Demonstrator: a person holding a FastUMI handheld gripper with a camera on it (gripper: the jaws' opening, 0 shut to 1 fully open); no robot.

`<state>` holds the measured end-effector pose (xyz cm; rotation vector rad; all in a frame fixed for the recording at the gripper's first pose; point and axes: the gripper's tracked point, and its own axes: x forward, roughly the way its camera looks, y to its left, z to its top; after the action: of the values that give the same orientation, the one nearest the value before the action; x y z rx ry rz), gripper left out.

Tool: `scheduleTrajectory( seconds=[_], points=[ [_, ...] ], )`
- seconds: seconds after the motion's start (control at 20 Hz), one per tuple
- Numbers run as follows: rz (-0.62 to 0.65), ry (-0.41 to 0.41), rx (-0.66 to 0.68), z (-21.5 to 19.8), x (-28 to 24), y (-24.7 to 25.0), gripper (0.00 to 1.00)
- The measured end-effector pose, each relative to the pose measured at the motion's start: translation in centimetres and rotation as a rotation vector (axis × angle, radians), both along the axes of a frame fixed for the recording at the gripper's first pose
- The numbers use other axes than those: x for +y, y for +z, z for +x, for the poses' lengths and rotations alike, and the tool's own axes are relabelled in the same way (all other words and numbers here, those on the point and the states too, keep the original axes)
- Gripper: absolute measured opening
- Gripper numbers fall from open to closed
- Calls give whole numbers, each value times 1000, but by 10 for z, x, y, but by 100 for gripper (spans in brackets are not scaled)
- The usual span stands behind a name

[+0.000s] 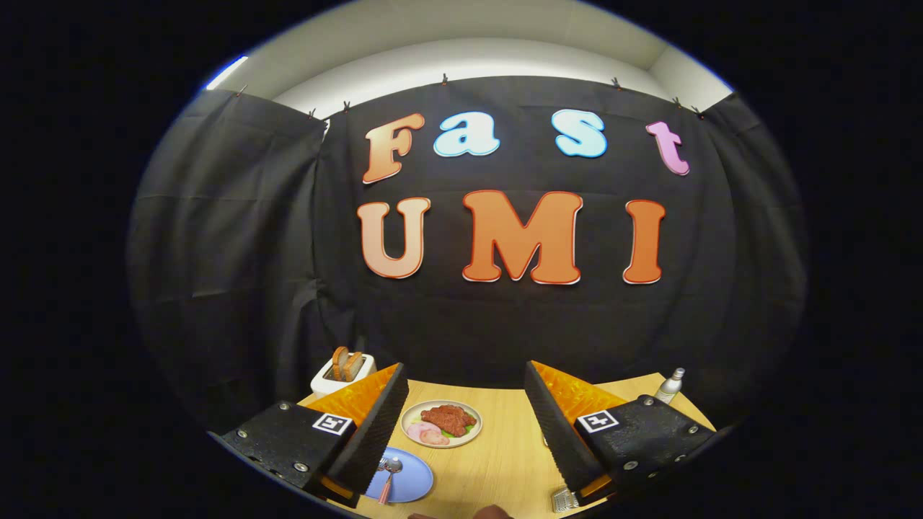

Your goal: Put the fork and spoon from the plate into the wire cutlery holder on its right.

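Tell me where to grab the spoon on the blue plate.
Grip the spoon by its pinkish handle, coming from above with the jaws across the handle. It lies flat on the blue plate, bowl away from the camera. The gripper is open, high above the table.

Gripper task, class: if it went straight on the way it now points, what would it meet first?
Likely the plate of food, lying on the table just ahead between the open jaws of the gripper; depth is unclear, so it might pass over it.

Wooden table (pixel 497 461), light grain. On it: white toaster (pixel 340 375) holding bread, cream plate of food (pixel 440 423), blue plate (pixel 405 477) with cutlery, small bottle (pixel 669 386), wire holder (pixel 563 499) partly hidden.
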<state>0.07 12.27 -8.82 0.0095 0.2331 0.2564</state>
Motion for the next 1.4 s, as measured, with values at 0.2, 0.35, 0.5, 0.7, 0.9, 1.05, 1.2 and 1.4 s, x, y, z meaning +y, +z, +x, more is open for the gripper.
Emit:
scheduleTrajectory(
  seconds=[0.2,0.35,0.5,0.7,0.9,1.05,1.2,1.4],
  points=[
    [2,49,65,4,35,-24,97],
    [-8,66,168,5,54,-56,97],
    [-15,113,357,-10,74,-105,98],
    [-51,172,607,-37,93,-168,94],
    [-146,196,782,-61,101,-221,91],
    [-204,233,916,-82,109,-254,88],
    [-256,255,1016,-98,113,-277,86],
    [-272,274,1165,-117,118,-306,81]
  ],
)
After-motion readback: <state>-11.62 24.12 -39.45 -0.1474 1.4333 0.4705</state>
